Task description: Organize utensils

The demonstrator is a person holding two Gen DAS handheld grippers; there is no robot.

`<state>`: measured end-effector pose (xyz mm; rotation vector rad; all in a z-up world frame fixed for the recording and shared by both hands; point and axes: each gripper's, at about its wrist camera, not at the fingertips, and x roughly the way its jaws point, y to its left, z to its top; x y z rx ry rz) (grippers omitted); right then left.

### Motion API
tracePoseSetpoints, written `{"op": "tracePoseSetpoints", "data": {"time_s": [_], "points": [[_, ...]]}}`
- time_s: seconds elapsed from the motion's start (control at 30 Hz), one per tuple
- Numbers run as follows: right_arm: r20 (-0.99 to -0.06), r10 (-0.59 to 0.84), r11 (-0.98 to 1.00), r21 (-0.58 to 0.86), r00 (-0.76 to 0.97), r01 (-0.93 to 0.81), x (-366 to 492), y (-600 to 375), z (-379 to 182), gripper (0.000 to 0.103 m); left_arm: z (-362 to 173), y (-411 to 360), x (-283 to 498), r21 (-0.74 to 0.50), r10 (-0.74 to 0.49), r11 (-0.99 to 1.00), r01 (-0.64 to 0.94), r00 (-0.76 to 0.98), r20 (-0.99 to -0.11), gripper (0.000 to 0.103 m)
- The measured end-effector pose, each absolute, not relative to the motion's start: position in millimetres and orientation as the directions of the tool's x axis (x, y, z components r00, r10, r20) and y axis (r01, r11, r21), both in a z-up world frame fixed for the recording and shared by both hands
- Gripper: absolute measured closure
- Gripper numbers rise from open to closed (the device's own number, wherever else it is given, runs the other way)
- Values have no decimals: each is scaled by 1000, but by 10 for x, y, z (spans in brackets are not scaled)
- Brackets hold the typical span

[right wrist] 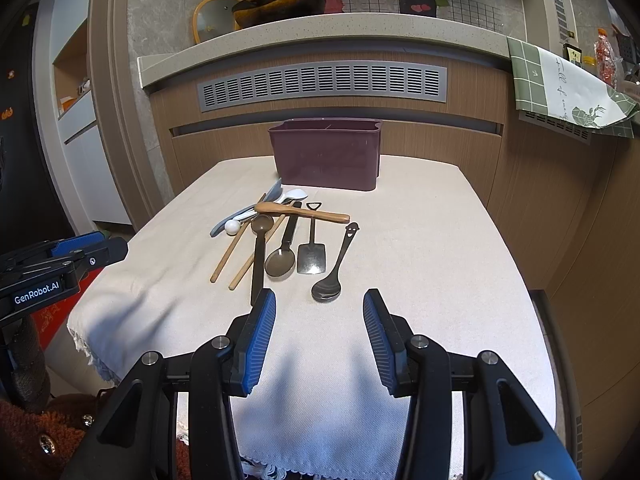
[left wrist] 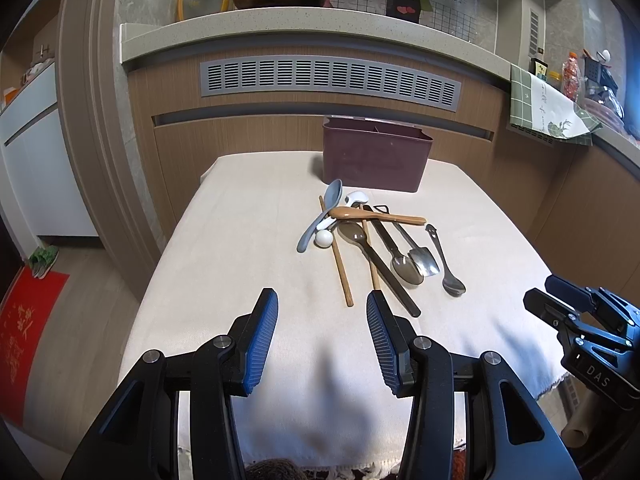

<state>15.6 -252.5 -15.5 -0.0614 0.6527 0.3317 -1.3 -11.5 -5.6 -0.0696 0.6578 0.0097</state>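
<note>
**Both grippers wide, utensils heaped ahead of me**

My left gripper (left wrist: 322, 300) stands wide with nothing between its blue pads, hovering over the near end of the cloth-covered surface (left wrist: 240, 240). My right gripper (right wrist: 319, 300) is equally wide and holds nothing. In the left view the right gripper's body shows at the right edge, with the letters "DAS" on it; in the right view the left gripper's body reads "GenRobot.AI".

Just beyond the right gripper's fingertips lies a dark metal spoon (right wrist: 334, 270) whose handle end bears a small smiling face. To its left sit a shovel-shaped spoon (right wrist: 311, 250), then a translucent brown spoon (right wrist: 282, 256) and a long dark spoon (right wrist: 259, 252) that reaches almost to the right gripper's left finger. Left again are two wooden chopsticks (right wrist: 229, 252). A wooden spoon (right wrist: 300, 212) lies across the far ends of these. At the far left of the heap rest a blue spoon (left wrist: 320, 214) and a white spoon (left wrist: 354, 199), with a small white ball-shaped piece (left wrist: 323, 238) beside them.

Farther ahead stands a dark purple bin (right wrist: 326, 156), upright, apart from the heap.

Beyond it, a counter (right wrist: 320, 28) carries a pan with a yellow handle (right wrist: 276, 6). The wall carries cartoon figures and Chinese characters, which I cannot read with certainty.
</note>
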Motion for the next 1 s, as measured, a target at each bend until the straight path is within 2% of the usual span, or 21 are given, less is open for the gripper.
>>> {"op": "tracePoseSetpoints", "data": {"time_s": [1.0], "points": [[-608, 284, 945, 48, 742, -322, 162, -2534, -154, 60, -38, -95, -2, -63, -15, 998, -30, 789, -614, 56]]}}
